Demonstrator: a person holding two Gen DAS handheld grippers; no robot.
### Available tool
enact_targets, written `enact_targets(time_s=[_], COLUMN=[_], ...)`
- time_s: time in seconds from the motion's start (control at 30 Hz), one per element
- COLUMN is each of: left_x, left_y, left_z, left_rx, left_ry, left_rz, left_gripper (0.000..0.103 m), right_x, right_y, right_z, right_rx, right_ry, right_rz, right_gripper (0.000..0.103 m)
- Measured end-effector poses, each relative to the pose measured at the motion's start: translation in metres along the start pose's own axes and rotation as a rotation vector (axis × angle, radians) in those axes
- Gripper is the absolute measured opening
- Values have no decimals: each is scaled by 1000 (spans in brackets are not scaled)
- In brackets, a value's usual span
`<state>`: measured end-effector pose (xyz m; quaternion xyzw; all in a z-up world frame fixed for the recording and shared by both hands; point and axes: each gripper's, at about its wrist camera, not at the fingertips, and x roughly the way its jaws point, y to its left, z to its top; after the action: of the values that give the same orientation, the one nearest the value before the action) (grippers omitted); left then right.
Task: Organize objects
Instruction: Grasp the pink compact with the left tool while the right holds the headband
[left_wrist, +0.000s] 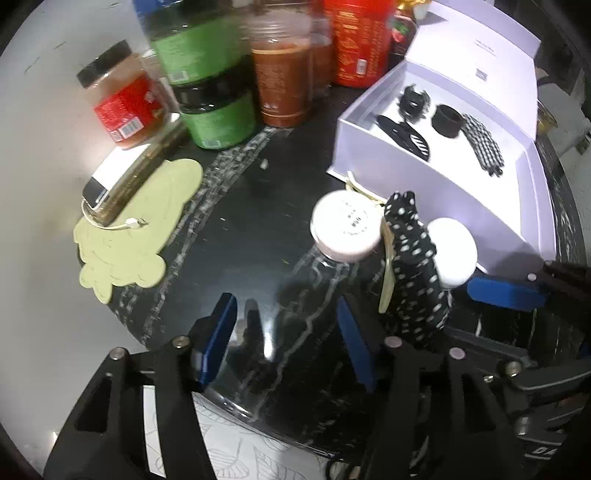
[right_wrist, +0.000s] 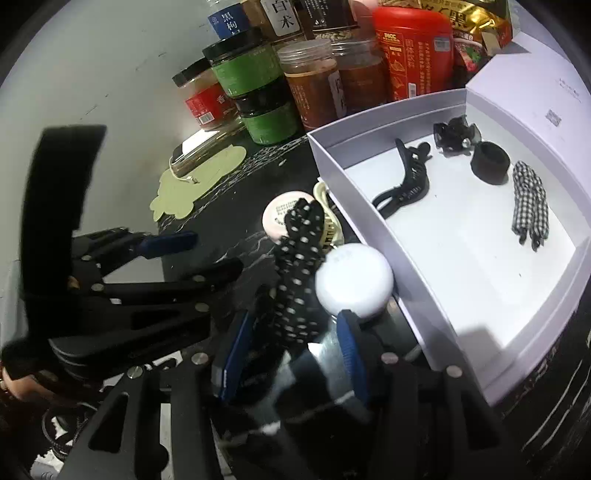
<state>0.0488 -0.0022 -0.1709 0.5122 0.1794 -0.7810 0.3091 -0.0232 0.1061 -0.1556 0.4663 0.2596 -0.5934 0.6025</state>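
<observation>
A black hair tie with white dots (right_wrist: 297, 280) stands upright on the black marble table (left_wrist: 258, 229), leaning by a white round cap (right_wrist: 354, 284) and a pink-lidded bottle (right_wrist: 280, 218). My right gripper (right_wrist: 291, 350) is open; the dotted tie rises between its blue pads without either pressing on it. My left gripper (left_wrist: 288, 332) is open over bare table, left of the dotted tie (left_wrist: 413, 266). The open white box (right_wrist: 369, 206) holds a black claw clip (right_wrist: 456, 134), a long black clip (right_wrist: 406, 188), a black band (right_wrist: 489, 162) and a checked tie (right_wrist: 530, 201).
Jars with green, red and brown contents (left_wrist: 218, 92) crowd the back of the table, with a red canister (left_wrist: 358, 40). A phone with a cable (left_wrist: 122, 177) lies on a pale green mat (left_wrist: 140, 229). A cream clip (right_wrist: 328, 221) lies against the box wall.
</observation>
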Motion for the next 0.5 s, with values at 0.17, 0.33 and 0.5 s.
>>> enact_targets(time_s=[0.17,0.33,0.5], left_x=[9,18,16], left_y=[2,-9,-16], left_z=[12,23,30], left_rx=[16,64,87], left_ry=[-8,-8,-26], left_rz=[5,-37,-75], left_gripper=[57,57,57], right_x=[7,8,5], right_y=[-1,-14,-20], right_z=[0,-1,0], right_rx=[9,39,86], right_ry=[35,60,62], right_rz=[-52,-45,48], right_gripper=[22,11,22])
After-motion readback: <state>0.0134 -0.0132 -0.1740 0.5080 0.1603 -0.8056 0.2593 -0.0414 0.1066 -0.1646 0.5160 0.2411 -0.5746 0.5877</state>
